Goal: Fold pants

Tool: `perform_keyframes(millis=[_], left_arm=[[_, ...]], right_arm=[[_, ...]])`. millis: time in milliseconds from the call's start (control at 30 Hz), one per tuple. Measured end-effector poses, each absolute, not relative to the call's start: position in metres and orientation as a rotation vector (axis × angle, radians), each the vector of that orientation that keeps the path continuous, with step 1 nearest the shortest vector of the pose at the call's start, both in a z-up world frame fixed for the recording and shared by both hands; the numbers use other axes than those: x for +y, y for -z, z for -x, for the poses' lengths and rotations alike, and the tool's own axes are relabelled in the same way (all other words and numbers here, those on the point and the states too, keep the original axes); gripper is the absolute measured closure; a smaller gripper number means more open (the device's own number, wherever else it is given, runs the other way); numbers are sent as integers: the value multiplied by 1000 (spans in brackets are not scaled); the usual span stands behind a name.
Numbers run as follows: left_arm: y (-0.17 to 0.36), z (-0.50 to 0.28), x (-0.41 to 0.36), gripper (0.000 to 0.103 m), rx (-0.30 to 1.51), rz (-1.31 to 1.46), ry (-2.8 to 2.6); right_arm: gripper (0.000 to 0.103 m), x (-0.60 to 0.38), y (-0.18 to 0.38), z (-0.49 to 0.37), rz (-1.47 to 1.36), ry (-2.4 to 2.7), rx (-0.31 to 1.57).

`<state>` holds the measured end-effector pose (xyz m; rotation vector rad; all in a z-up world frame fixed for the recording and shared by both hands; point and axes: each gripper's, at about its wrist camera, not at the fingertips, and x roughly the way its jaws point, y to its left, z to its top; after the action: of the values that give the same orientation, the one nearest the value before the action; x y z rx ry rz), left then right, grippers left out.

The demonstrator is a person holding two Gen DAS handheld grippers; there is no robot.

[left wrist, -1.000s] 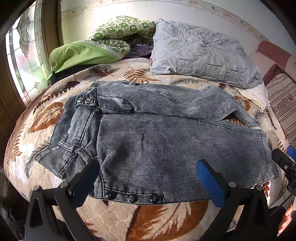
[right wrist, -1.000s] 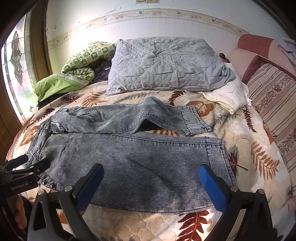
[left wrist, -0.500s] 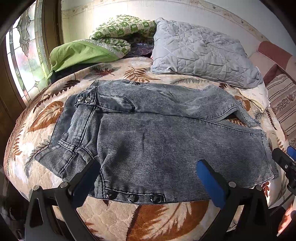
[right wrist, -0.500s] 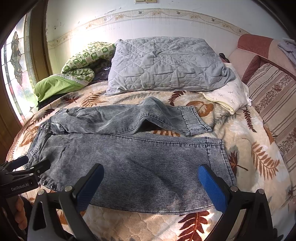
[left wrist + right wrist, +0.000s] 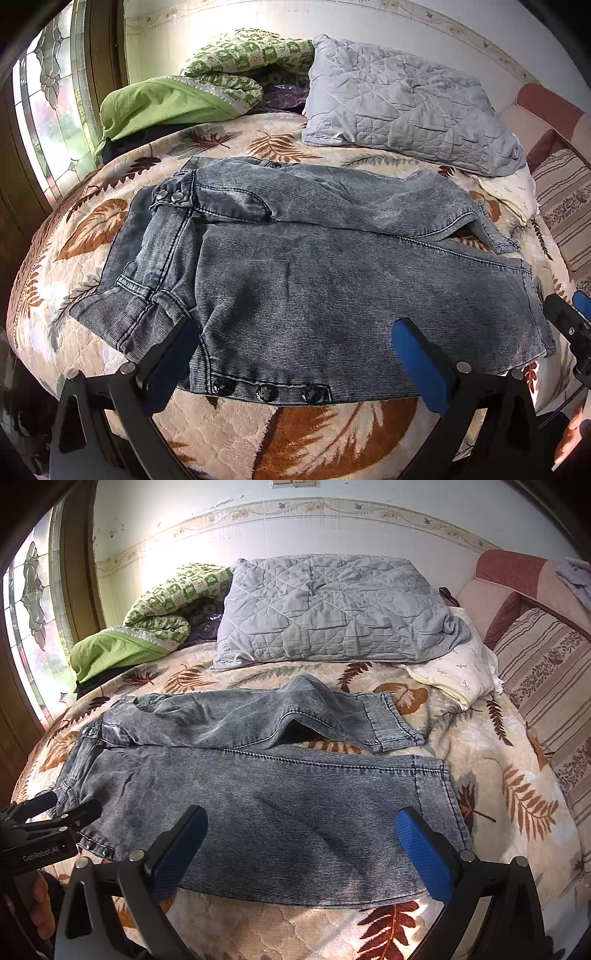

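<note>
- The grey jeans are lying spread on the leaf-print bedspread, directly ahead of both grippers — neither is touching the cloth.
- The left gripper is hovering with its jaws spread wide and holding nothing; the waistband end, with its row of dark buttons, is sitting just beyond and between its fingers.
- The right gripper is likewise gaping wide and empty, with the near leg's lower half lying between its blue pads.
- The jeans are lying waist to the left and cuffs to the right; the far leg is rumpled, bending at the knee, apart from the near leg.
- Beyond the jeans, a grey quilted pillow is resting well away from the jaws.
</note>
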<state>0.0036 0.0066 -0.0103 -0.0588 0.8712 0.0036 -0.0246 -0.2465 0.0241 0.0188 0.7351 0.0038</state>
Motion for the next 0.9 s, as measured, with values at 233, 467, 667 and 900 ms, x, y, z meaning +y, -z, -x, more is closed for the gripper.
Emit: perform_keyframes(millis=[233,467,667,900], left_arm=[[10,-3,8,0,870,62,-4],[10,-3,8,0,872,60,-6],[8,-4,11,0,869,66,-11],[11,-4,11,0,877,70,-10]], right_arm=[[0,-245,-25,25,-19,-5,735],[0,-244,-25,23,-16,-7,734],[0,-242,-27,22,-16,-9,732],[0,-244,-26,22,-17,-8,738]])
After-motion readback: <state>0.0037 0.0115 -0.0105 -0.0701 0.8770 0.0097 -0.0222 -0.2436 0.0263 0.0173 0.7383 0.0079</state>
